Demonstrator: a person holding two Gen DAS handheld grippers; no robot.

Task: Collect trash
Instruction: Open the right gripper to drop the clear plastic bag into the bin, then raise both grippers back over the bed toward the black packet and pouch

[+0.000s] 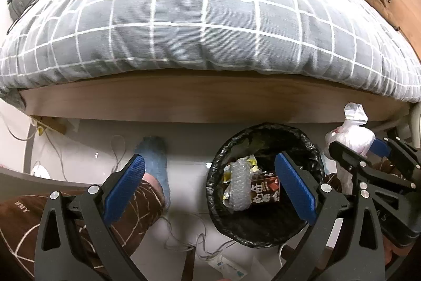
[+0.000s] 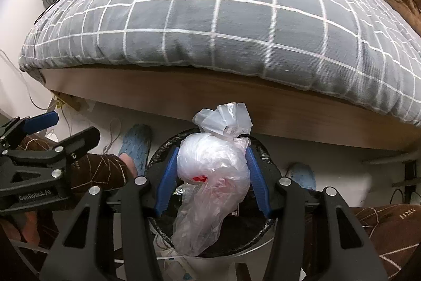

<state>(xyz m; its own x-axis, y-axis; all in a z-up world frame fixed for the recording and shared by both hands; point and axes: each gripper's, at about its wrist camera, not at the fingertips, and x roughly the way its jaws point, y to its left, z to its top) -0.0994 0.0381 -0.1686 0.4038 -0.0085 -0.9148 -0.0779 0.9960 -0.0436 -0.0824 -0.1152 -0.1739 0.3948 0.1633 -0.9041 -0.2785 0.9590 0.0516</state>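
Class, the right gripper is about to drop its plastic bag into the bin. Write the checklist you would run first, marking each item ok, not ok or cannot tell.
1. Right gripper shut on the knotted plastic bag: ok.
2. Bag above the mouth of the black-lined trash bin: ok in the right wrist view.
3. Room in the bin above the bubble wrap and drink carton: ok.
4. Left gripper open, holding nothing: ok.
5. Left gripper clear of the drop path: cannot tell.
6. Bag's knot tight: cannot tell.
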